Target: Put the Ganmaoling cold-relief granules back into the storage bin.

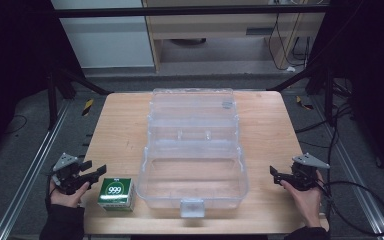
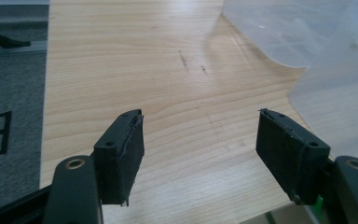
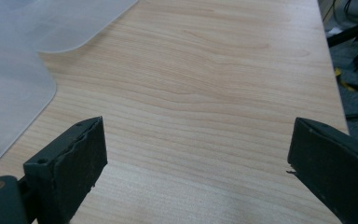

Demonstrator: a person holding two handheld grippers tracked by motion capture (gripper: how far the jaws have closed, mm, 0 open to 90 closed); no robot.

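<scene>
The worktop [image 1: 120, 125] is pale wood with fine grain. The box [image 1: 193, 150] at its middle is clear plastic. The carton [image 1: 115, 194] near the front left corner is green and white, printed "999". Both claws, left [image 1: 91, 171] and right [image 1: 276, 175], are black with grey plates.

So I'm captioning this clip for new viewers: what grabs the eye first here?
The big clear plastic box, lid open, mid-table. Next, the small green-and-white carton marked 999 at its front-left corner, beside the left gripper. The right gripper waits open at the table's right edge.
</scene>
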